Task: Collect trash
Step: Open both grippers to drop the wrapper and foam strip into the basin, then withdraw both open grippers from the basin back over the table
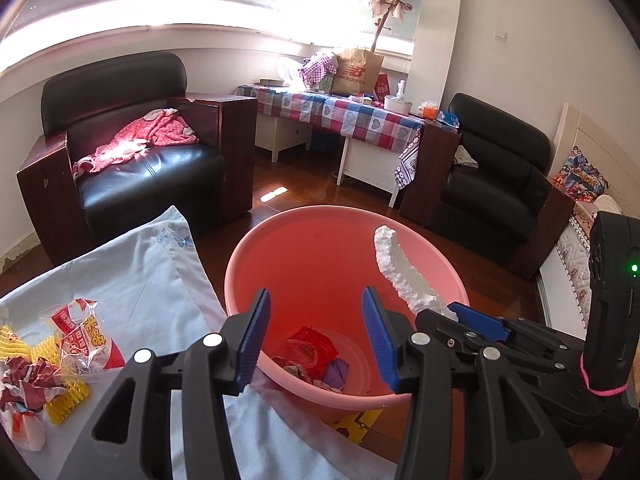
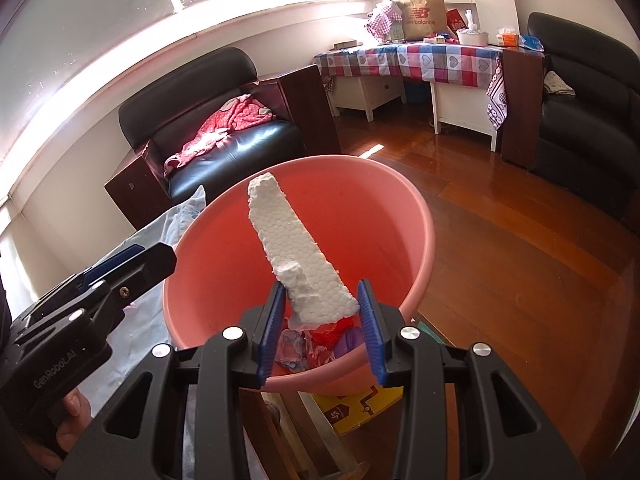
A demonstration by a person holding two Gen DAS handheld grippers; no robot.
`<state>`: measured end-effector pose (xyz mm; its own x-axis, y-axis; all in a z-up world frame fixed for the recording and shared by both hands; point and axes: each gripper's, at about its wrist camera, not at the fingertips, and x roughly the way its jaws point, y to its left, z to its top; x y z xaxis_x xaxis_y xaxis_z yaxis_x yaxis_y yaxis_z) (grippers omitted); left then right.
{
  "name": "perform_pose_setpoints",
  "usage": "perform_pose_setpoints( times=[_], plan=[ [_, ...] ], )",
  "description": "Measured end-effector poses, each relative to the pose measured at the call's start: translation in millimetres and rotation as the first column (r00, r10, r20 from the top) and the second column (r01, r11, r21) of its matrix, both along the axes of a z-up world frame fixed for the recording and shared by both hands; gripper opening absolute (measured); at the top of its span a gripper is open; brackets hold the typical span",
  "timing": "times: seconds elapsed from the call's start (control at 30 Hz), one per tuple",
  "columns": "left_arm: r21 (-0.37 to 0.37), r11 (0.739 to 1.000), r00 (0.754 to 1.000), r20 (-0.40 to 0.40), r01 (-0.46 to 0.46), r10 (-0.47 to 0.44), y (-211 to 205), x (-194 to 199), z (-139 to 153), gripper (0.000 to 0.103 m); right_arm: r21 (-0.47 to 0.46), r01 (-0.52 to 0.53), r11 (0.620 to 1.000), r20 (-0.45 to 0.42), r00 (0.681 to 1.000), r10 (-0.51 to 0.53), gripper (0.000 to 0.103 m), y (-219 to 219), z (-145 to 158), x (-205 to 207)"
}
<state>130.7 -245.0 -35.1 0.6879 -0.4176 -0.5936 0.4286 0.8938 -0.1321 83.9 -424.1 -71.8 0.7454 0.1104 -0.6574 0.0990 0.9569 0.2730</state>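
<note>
The right gripper (image 2: 322,322) holds a foam strip (image 2: 294,252) above the pink basin (image 1: 256,256), which already contains wrappers (image 1: 312,354); the left gripper (image 1: 314,340) hangs wide and empty; more wrappers (image 1: 86,334) remain on the table (image 1: 152,280)

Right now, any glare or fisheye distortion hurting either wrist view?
Left wrist view: window blown out, sun glare on the armchair seat; pink basin and foam piece sharp. Right wrist view: window band overexposed, straight edges bow near the rim; foam crisp.
</note>
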Motion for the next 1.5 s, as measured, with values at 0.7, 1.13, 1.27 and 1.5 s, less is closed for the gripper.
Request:
perform_pose_setpoints(
  times=[0.7,1.13,1.27,1.5],
  plan=[
    [-0.05,0.999,1.0,0.013,0.005,-0.004,15,-19,17,0.053,-0.012,0.007,1.0,-0.017,1.0,-0.007,0.04,2,-3,3],
    [-0.082,0.997,0.999,0.037,-0.012,0.015,33,-36,37,0.053,-0.012,0.002,1.0,0.005,1.0,-0.002,0.04,6,4,-6],
    [-0.091,0.996,0.999,0.04,-0.019,0.023,39,-42,42,0.053,-0.004,-0.007,1.0,0.018,1.0,0.007,0.04,9,11,-13],
    [-0.091,0.995,0.997,0.071,-0.03,0.036,56,-56,55,0.057,-0.025,-0.031,0.999,0.059,0.998,0.033,0.04,19,25,-28]
  ],
)
